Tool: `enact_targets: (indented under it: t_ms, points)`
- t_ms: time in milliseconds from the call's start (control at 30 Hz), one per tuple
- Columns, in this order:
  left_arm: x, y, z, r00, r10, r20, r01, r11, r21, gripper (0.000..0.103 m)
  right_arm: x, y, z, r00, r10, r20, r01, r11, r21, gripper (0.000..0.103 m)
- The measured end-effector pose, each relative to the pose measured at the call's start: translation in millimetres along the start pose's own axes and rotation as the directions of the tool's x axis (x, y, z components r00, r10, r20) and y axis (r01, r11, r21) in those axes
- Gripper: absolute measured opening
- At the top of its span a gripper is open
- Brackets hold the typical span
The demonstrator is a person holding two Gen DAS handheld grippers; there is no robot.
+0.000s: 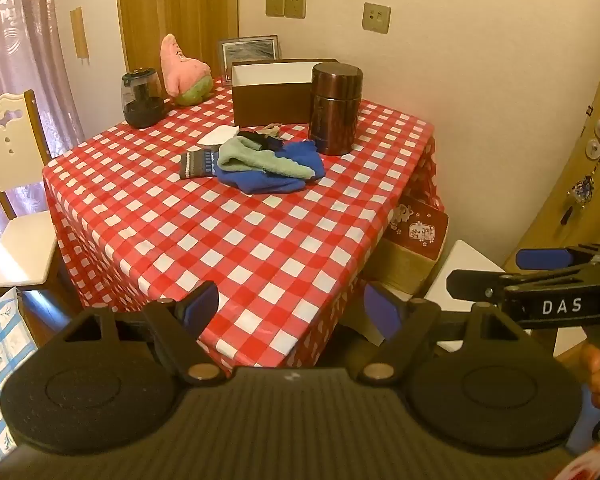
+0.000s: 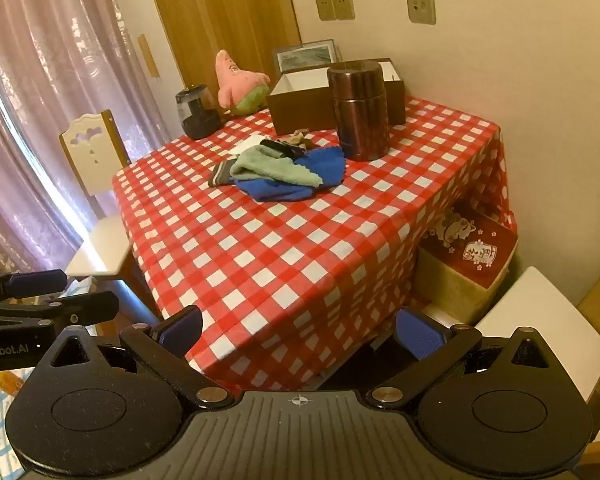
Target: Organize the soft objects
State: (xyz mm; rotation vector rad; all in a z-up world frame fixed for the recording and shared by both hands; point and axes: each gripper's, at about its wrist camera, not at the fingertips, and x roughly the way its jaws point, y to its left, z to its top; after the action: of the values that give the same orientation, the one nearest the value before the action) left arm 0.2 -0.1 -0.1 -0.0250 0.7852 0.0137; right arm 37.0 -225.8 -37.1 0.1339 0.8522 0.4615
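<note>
From the left wrist, the left gripper [image 1: 290,310] gaped wide, empty, well short of the cloth pile [image 1: 260,160] before the brown box [image 1: 272,96]. From the right wrist, the right gripper [image 2: 300,332] likewise spread, holding nothing. Approach seemingly pending; next, reach the pile.

Warm, yellowish room light makes both pictures a bit dim. Daylight glows through the thin pink curtain [image 2: 40,92] on the left (brightest there). Straight edges bend near the dark round corners. Everything looks slightly soft and grainy.
</note>
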Motion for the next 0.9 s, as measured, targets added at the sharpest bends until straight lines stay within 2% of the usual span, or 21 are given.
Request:
enact_targets:
  t_ms: [900]
  points:
    - [0.1, 0.2, 0.1, 1.000, -0.003, 0.009, 0.003, 1.000, -0.001, 0.078, 2.1, 3.0, 2.8, 1.000, -0.002, 0.013, 0.002, 1.000, -0.006, 0.103]
